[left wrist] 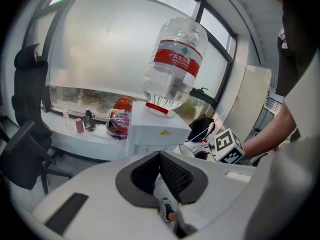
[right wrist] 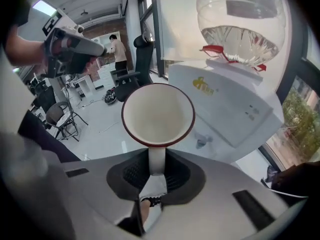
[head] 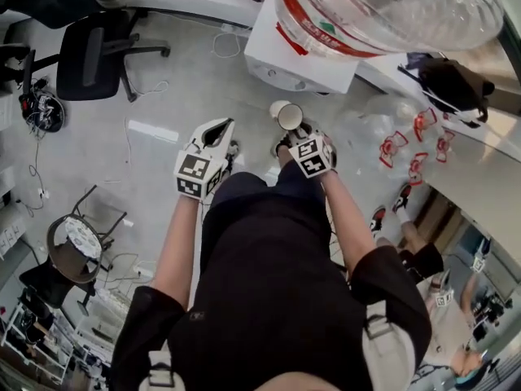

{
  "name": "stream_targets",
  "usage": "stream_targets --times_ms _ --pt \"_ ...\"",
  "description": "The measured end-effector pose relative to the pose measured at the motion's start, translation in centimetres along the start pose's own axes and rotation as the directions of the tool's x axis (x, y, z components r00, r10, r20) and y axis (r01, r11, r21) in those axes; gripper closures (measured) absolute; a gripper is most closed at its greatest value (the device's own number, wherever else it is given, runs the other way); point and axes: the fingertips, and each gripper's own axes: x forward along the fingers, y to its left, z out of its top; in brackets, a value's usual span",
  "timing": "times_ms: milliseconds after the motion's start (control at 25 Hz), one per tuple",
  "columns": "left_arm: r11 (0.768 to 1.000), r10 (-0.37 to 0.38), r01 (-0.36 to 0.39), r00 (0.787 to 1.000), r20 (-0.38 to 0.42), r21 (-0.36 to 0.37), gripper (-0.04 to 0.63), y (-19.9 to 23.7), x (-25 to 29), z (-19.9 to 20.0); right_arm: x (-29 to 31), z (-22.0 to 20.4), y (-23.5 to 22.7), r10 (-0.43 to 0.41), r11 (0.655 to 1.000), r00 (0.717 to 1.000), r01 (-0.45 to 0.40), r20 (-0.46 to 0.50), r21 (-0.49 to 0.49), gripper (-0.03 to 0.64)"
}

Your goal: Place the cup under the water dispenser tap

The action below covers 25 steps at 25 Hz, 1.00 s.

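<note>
Only cup (right wrist: 158,115) mouth shows above right gripper (right wrist: 156,171) — bottle (right wrist: 240,19) cropped.

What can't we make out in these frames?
- Taps: small, blurred in right gripper view; in head view hidden under the dispenser top and bottle.
- Dispenser's lower front: left gripper view, behind the left tongs.
- Cup outside: right gripper view faces its mouth; handle sits in the right tongs.
- Bottle's far end: cut by head view's top edge.

Cup (head: 290,117) before the water dispenser (head: 303,59), bottle (head: 391,6) atop it, office chair (head: 94,55) far left.
</note>
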Motion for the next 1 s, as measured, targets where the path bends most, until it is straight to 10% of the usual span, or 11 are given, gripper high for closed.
stream_targets --times_ms 1000 --pt "1.000 -0.001 -0.002 0.997 -0.077 -0.029 0.595 0.7 2.9 -7.3 14.3 -9.4 -6.6 -0.063 0.998 0.965 0.055 -0.255 -0.040 0.580"
